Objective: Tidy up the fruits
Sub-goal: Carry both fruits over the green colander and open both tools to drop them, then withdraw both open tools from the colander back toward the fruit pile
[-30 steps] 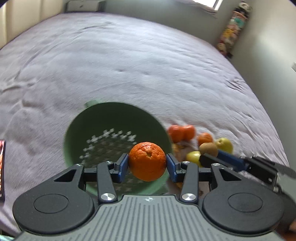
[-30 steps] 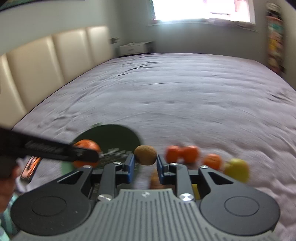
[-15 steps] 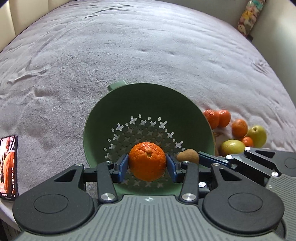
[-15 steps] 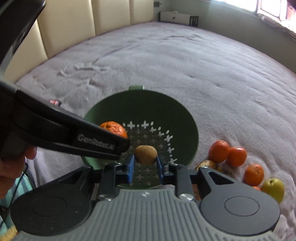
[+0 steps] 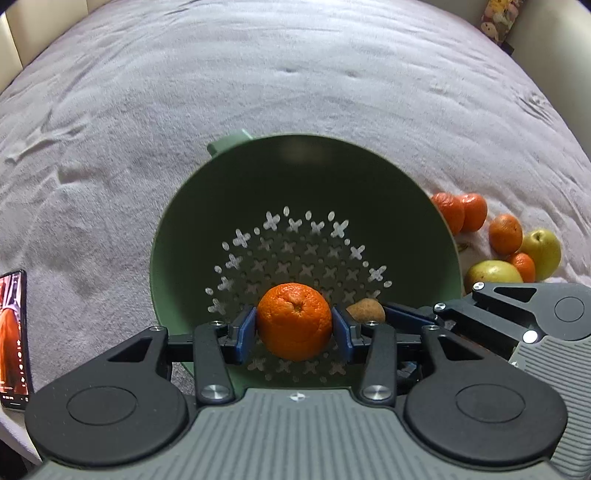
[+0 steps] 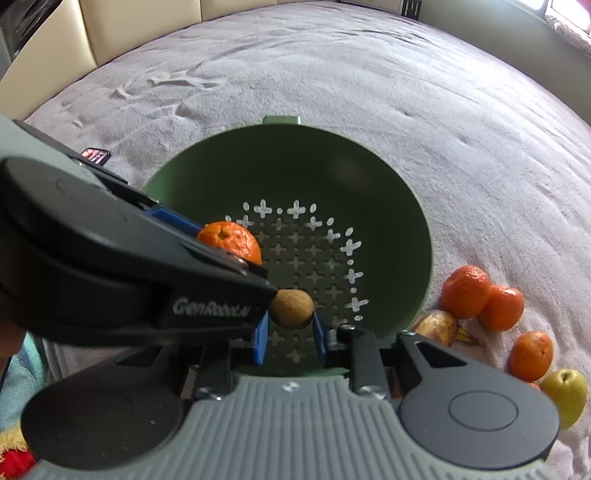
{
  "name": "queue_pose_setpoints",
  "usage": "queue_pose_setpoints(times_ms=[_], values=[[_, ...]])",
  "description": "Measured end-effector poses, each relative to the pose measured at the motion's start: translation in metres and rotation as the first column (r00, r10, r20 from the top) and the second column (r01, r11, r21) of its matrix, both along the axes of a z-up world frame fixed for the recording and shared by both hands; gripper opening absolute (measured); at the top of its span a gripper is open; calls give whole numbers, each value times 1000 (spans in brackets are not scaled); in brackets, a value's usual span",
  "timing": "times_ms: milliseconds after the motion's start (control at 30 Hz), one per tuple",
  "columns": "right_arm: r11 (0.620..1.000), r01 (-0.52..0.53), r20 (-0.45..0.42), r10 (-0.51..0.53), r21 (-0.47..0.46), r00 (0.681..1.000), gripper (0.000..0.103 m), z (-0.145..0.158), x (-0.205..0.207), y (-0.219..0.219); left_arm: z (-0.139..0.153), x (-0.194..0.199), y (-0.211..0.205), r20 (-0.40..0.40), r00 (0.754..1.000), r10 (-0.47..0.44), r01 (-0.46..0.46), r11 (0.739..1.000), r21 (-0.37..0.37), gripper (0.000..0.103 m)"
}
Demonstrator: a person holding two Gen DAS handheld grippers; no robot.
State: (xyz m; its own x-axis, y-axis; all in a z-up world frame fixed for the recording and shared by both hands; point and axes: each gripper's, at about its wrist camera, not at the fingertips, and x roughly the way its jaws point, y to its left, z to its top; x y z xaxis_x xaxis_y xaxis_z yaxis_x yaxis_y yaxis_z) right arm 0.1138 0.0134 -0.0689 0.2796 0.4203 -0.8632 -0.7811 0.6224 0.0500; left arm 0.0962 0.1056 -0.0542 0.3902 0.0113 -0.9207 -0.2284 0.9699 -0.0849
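A: Colander (image 5: pixel 424 206) mouth open, nothing lying on its floor. But both hand-held grippers are crowded over the near rim; the left hand-held gripper (image 6: pixel 229 247) crosses in front of the right hand-held gripper (image 6: pixel 291 328).

B: Sides?

A: Fruit pile (image 5: pixel 506 251) hugs the right wall. Phone (image 5: pixel 13 339) far left. Bed (image 5: pixel 295 81) beyond is bare.

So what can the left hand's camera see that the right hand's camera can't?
Only the left wrist view shows the lit phone lying on the bed and a second yellow-green apple. Only the right wrist view shows the cream padded headboard and a brownish fruit beside the colander. Both show the green colander, the left gripper shut on the orange, the right gripper shut on the kiwi, and loose mandarins.
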Motion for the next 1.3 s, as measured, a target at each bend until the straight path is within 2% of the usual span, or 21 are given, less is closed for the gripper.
queue_pose_setpoints(times_ms=[367,533,633,700,767,867,1100,1300], values=[[1000,0,-22,0,4,1000,22,-4,-2,1,-10,3,-2,-42,999,-4,4,1000,5,50],[1000,-3,-11,3,4,1000,29,-2,-5,1,-10,2,-3,-49,999,2,-1,1000,14,52],[1000,8,4,-8,11,1000,32,2,-6,-2,-7,2,-1,-47,999,15,-14,1000,13,56],[1000,20,25,-21,18,999,42,7,-8,-4,-2,1,0,-28,999,23,-23,1000,2,62],[999,31,35,-32,31,999,44,12,-10,-7,3,0,0,-7,1000,25,-25,1000,-6,66],[998,47,58,-49,43,997,47,20,-14,-13,11,-2,-2,16,999,30,-30,1000,-4,67],[988,122,156,-135,90,978,65,47,-25,-36,35,-11,-7,118,992,35,-34,999,-14,67],[959,240,188,-266,149,945,68,66,-31,-71,52,-19,-17,206,978,20,-16,1000,-23,69]])
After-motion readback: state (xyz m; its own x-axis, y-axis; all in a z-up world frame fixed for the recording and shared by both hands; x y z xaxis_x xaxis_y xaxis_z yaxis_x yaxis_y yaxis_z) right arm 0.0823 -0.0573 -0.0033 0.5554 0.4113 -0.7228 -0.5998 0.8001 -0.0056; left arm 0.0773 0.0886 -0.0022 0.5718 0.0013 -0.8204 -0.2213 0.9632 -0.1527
